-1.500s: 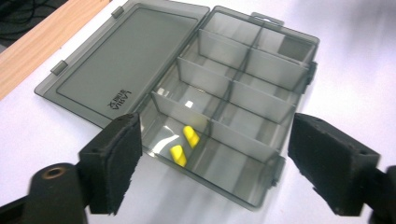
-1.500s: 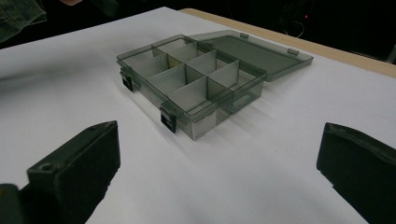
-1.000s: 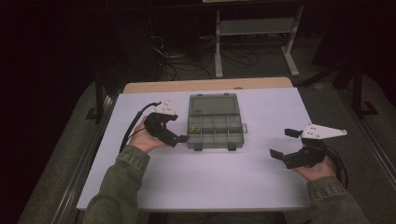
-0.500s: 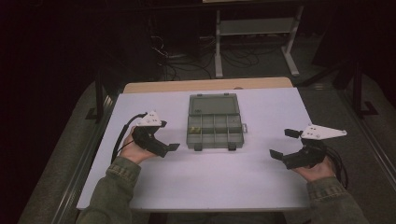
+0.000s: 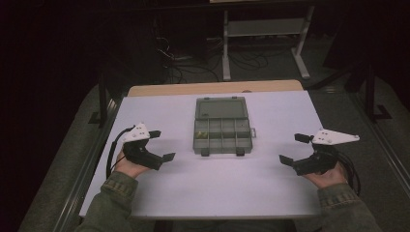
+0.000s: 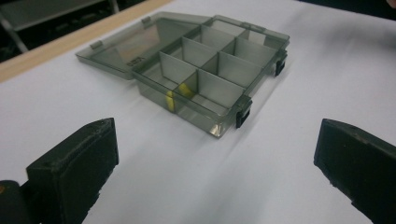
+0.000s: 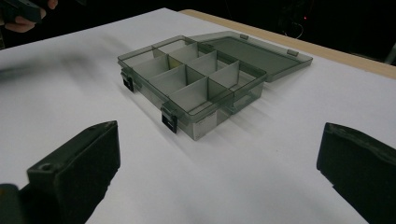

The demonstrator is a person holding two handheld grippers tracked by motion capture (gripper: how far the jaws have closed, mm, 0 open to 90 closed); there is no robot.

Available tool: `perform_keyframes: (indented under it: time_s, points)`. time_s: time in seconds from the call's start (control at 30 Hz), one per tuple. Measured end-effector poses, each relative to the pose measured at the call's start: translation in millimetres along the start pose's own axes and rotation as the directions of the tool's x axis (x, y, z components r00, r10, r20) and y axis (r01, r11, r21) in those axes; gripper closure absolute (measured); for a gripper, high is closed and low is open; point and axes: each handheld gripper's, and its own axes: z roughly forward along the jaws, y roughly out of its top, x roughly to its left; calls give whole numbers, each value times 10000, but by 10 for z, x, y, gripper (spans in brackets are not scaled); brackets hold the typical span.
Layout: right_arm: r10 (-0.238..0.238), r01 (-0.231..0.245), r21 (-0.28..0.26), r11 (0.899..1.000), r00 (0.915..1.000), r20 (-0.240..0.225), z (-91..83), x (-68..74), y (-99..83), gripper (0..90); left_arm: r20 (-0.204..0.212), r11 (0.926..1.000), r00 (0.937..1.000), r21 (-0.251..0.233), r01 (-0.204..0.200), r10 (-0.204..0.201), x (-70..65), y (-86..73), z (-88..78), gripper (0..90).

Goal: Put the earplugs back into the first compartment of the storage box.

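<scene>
Jaws on both grippers gape wide, empty: left gripper (image 5: 161, 145) & right gripper (image 5: 293, 148) flank the organizer box (image 5: 222, 130) mid white surface (image 5: 203, 193), lid flat open. Left gripper view alone gives clear sight of yellow bits (image 6: 180, 93) in one compartment.

I can read nothing here. The open lid (image 6: 135, 46) of the box (image 6: 210, 79) carries a small raised mark, too blurred for me to make out.
</scene>
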Motion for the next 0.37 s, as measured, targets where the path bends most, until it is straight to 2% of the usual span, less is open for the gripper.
perform_keyframes:
  time_s: [0.13,0.27,0.37]
  points:
    - [-24,24,-11,10000,10000,-9,-2,2,0,0,-165,9983,9997,-542,190,-199,-3,-75,-152,0]
    - [-21,21,-4,10000,10000,-29,1,1,-2,0,-289,9927,9989,-1162,326,-361,-13,-146,-290,0]
    - [-9,9,-33,10000,10000,-32,3,-1,-2,0,-357,9898,9981,-1352,457,-510,1,-189,-341,0]
